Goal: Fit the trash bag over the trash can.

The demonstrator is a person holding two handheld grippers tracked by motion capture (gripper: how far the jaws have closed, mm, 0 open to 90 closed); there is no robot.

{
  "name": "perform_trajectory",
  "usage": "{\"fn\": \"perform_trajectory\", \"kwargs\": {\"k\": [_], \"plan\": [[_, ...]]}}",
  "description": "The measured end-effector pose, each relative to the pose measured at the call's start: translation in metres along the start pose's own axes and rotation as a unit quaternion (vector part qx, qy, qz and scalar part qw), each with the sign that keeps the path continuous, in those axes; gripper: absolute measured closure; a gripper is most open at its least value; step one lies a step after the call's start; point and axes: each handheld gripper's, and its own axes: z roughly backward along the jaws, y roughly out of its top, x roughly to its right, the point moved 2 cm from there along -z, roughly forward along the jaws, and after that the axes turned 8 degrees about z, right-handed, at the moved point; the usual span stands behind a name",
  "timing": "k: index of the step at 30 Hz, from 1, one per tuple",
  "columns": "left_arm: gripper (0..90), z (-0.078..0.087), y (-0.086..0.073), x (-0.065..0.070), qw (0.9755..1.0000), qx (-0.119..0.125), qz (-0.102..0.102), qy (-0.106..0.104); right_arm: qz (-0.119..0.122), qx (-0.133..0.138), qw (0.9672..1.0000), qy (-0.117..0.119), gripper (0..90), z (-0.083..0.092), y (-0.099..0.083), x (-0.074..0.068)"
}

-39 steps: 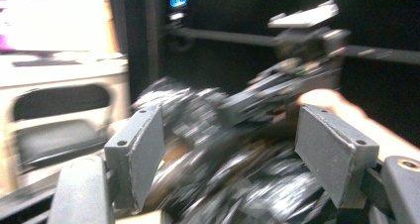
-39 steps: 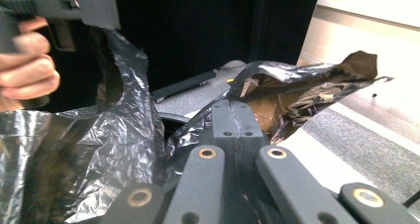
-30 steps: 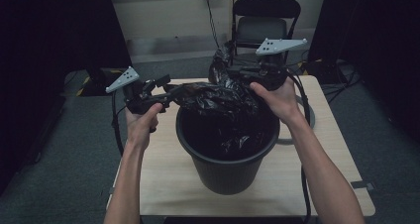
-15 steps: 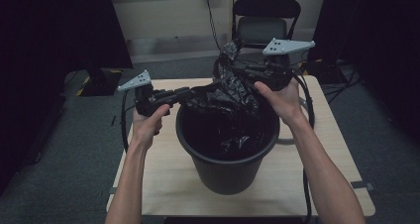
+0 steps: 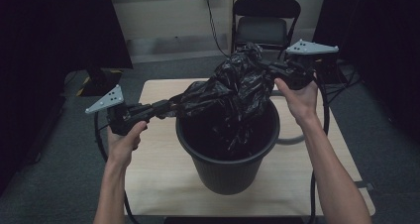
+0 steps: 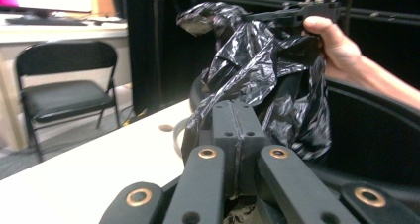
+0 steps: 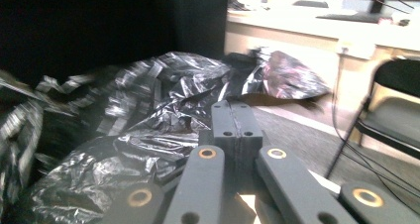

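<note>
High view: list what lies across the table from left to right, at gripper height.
left gripper → black bin bag, stretched over the black bin → right gripper → right hand

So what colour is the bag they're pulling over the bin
Glossy black, like the bin itself. The bag shows best in the left gripper view.

Both forearms are bare, no sleeves showing. Each black gripper (image 5: 166, 106) (image 5: 270, 71) carries a grey three-cornered plate (image 5: 105, 99) behind its fingers (image 6: 236, 122), with a black cable (image 5: 100, 140) trailing. Brass-ringed pivots (image 6: 207, 153) sit below the fingers.
</note>
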Motion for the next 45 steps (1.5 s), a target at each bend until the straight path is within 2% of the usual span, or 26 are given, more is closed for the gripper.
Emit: {"fn": "perform_trajectory", "kwargs": {"k": [5,10,14,16,18,20,21,22,24,25,26,28,30,33,37,40,45], "plan": [[90.0,0.013,-0.007,-0.008,0.9998,0.004,0.014,0.015,-0.022,-0.012,0.9991,-0.034,90.0,0.003,-0.016,0.019],[88.6,0.012,-0.007,-0.008,0.9996,0.012,0.022,0.017,-0.038,-0.023,0.9983,-0.037,90.0,0.0,-0.029,0.027],[60.9,0.005,0.002,-0.004,0.9993,0.027,0.022,0.011,-0.031,-0.02,0.9993,-0.012,90.0,-0.006,-0.03,0.019],[50.3,0.0,0.009,0.001,0.9993,0.036,0.013,0.004,-0.022,-0.024,0.9995,0.002,90.0,-0.011,-0.03,0.013],[43.4,-0.007,0.017,0.007,0.9991,0.043,0.005,0.001,-0.015,-0.025,0.9995,0.014,90.0,-0.016,-0.029,0.007],[39.4,-0.017,0.025,0.012,0.9993,0.037,-0.005,-0.005,-0.01,-0.026,0.9992,0.029,90.0,-0.021,-0.028,0.003],[37.1,-0.023,0.028,0.013,0.9994,0.032,-0.008,-0.013,-0.006,-0.028,0.9991,0.031,90.0,-0.023,-0.027,0.001],[36.0,-0.029,0.029,0.012,0.9994,0.025,-0.002,-0.025,-0.003,-0.029,0.999,0.033,90.0,-0.026,-0.027,-0.001],[39.9,-0.042,0.027,0.01,0.9996,-0.01,0.008,-0.025,0.0,-0.025,0.9988,0.041,90.0,-0.029,-0.024,-0.002],[47.4,-0.047,0.023,0.009,0.9992,-0.029,0.002,-0.027,-0.001,-0.023,0.9988,0.044,90.0,-0.03,-0.024,-0.003],[59.5,-0.05,0.02,0.009,0.9985,-0.045,-0.007,-0.031,-0.004,-0.02,0.9987,0.046,90.0,-0.03,-0.023,-0.002],[78.2,-0.052,0.014,0.009,0.9983,-0.046,-0.011,-0.034,-0.005,-0.019,0.9987,0.048,90.0,-0.03,-0.024,-0.001],[89.8,-0.046,0.011,0.007,0.9989,-0.03,0.0,-0.035,-0.01,-0.019,0.9987,0.046,90.0,-0.029,-0.026,0.003],[90.0,-0.034,0.012,0.006,0.9996,-0.015,-0.003,-0.023,-0.022,-0.015,0.9987,0.043,90.0,-0.027,-0.029,0.01],[90.0,-0.016,0.008,0.007,0.9998,0.003,-0.002,-0.017,-0.031,-0.013,0.9984,0.046,90.0,-0.027,-0.034,0.016],[90.0,-0.006,-0.001,0.001,1.0,0.002,0.004,-0.006,-0.032,-0.021,0.9982,0.046,90.0,-0.029,-0.041,0.017],[90.0,0.003,-0.018,-0.008,0.9997,0.001,0.025,-0.002,-0.036,-0.029,0.9976,0.051,90.0,-0.031,-0.049,0.019]]}}
